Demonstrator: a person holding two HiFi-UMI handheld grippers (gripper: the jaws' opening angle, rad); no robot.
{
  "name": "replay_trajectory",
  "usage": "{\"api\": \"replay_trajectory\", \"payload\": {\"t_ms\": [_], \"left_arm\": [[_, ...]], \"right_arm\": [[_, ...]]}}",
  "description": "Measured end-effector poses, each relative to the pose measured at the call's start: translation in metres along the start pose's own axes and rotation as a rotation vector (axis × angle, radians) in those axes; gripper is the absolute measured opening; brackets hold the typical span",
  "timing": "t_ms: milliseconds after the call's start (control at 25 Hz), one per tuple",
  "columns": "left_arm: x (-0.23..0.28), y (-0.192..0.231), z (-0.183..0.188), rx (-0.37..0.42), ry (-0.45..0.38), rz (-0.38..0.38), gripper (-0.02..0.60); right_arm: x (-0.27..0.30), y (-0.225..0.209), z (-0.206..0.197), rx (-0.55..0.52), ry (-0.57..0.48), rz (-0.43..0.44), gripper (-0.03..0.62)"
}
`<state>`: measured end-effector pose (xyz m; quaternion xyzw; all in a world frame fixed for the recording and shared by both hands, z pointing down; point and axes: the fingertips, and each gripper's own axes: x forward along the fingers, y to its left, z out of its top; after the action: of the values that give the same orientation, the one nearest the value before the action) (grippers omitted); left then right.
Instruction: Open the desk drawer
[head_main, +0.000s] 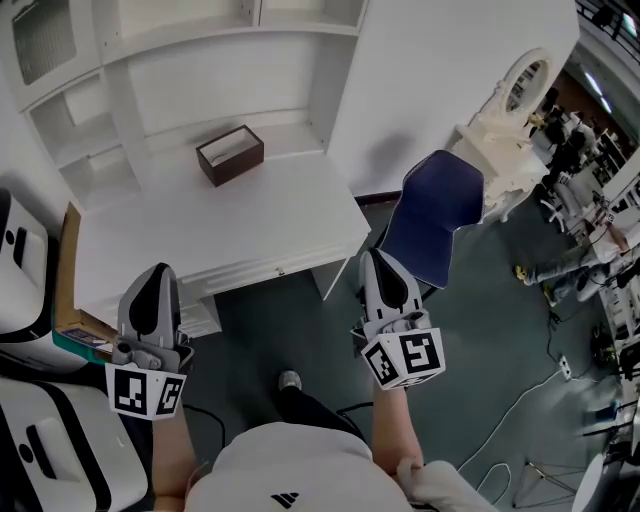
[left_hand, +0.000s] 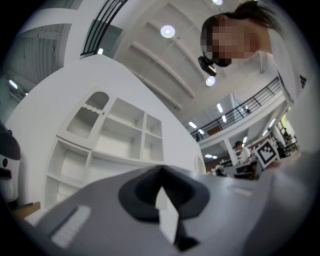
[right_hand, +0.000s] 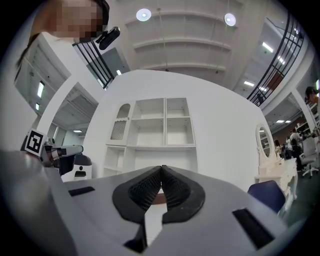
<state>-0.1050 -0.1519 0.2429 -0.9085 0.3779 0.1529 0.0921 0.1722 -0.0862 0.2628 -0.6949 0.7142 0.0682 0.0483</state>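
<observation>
The white desk (head_main: 150, 230) with its shelf hutch (head_main: 180, 60) stands ahead of me. Its shallow drawer (head_main: 240, 268) runs along the front edge, closed, with a small knob (head_main: 280, 271). A brown open box (head_main: 230, 153) sits on the desktop. My left gripper (head_main: 156, 272) hovers over the desk's near left corner, jaws together and empty. My right gripper (head_main: 378, 258) hangs off the desk's right corner, above the floor, also shut on nothing. In the right gripper view the hutch (right_hand: 160, 130) shows above the closed jaws (right_hand: 161, 170). The left gripper view looks up at the shelves (left_hand: 115, 135) over its jaws (left_hand: 161, 171).
A blue chair (head_main: 435, 215) stands just right of the desk, close to my right gripper. Beyond it is a white vanity with an oval mirror (head_main: 515, 110). White machines (head_main: 20, 260) crowd the left side. Cables (head_main: 520, 400) trail over the green floor.
</observation>
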Motion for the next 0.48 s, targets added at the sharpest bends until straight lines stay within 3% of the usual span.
{"api": "replay_trajectory", "payload": {"t_ms": [480], "left_arm": [[0.066,0.018,-0.021,0.019,-0.011,0.058,0.006]], "right_arm": [[0.076,-0.041,-0.009,0.01,-0.008,0.058,-0.015]]}}
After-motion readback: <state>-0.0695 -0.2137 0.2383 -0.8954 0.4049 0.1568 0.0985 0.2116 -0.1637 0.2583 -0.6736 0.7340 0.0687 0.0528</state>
